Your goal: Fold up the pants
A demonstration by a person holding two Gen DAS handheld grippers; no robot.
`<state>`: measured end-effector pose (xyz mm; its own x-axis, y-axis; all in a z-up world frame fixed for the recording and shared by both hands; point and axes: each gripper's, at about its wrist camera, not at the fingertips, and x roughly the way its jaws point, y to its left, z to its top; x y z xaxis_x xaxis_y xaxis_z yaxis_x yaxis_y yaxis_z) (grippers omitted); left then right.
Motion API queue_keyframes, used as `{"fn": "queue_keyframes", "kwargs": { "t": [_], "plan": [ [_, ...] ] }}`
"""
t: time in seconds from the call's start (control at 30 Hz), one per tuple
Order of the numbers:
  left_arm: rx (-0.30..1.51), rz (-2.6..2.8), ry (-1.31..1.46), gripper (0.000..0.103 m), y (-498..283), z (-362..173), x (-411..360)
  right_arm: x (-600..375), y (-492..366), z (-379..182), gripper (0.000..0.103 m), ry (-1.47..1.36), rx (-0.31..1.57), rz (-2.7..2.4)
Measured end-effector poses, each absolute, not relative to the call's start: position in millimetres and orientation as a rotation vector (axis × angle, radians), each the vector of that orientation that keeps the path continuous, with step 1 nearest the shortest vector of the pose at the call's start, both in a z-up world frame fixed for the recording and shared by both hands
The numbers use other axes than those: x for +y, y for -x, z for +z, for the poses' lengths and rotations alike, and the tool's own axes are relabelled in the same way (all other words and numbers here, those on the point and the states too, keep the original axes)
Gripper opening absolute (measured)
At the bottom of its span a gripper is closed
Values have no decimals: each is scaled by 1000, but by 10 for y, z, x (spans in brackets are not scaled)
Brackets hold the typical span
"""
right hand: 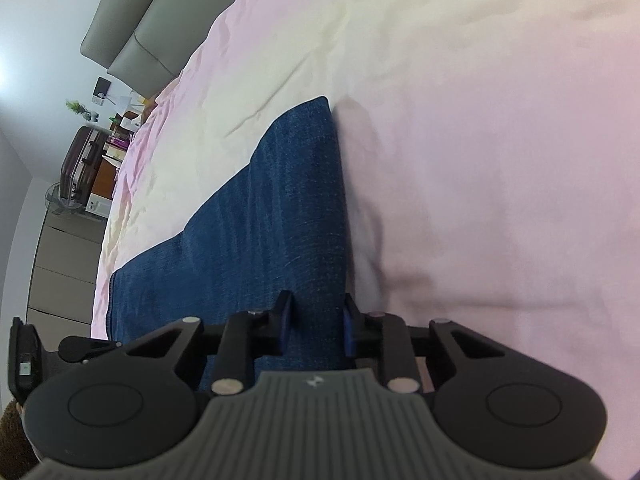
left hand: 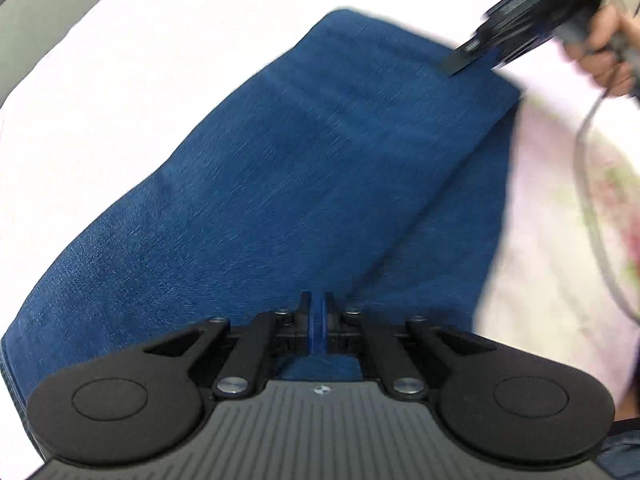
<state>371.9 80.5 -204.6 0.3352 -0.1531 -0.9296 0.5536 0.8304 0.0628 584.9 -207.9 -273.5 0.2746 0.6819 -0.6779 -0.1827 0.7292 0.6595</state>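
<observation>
2 grippers on folded blue pants, bed surface

2 handheld grippers sit at the pants [left hand: 288, 184], which lie as a flat folded denim slab on a pale pink bedsheet [right hand: 480, 140].

left gripper [left hand: 318, 320]: fingers drawn nearly together at the near edge of the pants. a thin blue strip shows between them; cannot tell whether that is fabric or the blue finger pads, so a grip on the cloth is not confirmed. frame is motion-blurred.

right gripper [right hand: 316, 326]: fingers [right hand: 285, 316] parted, denim visible in the gap between them, no pinch seen. from the left wrist view the same gripper reaches in from the upper right, its tip at the far right corner of the pants, carried by a hand [left hand: 612, 52] with a cable [left hand: 592, 184] trailing down.

pants: one far corner points away along the bed, the right edge running straight beside bare sheet.

background, right wrist view: grey headboard cushions [right hand: 136, 36], a suitcase [right hand: 80, 164], a cluttered shelf beyond the bed's far side.
</observation>
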Motion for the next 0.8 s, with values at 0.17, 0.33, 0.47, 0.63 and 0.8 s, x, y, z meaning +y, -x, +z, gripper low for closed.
{"fn": "queue_keyframes", "kwargs": {
  "t": [0.17, 0.33, 0.47, 0.63, 0.8],
  "plan": [
    [1183, -554, -500, 0, -3472, -2135, 571, -2054, -5832, -2745, 21, -500, 1156, 586],
    [1235, -585, -547, 0, -3216, -2541, 410, -2042, -5813, -2762, 21, -507, 1156, 570],
    [1226, -569, -494, 0, -3248, -2480, 453, -2033, -5815, -2772, 21, -504, 1161, 564],
    [1171, -542, -408, 5, -3248, -2051, 756, -1999, -5797, -2650, 10, -494, 1143, 575],
    [1088, -433, -324, 9, -3133, -1647, 1213, -1936, -5766, -2254, 5, -536, 1121, 625]
  ]
}}
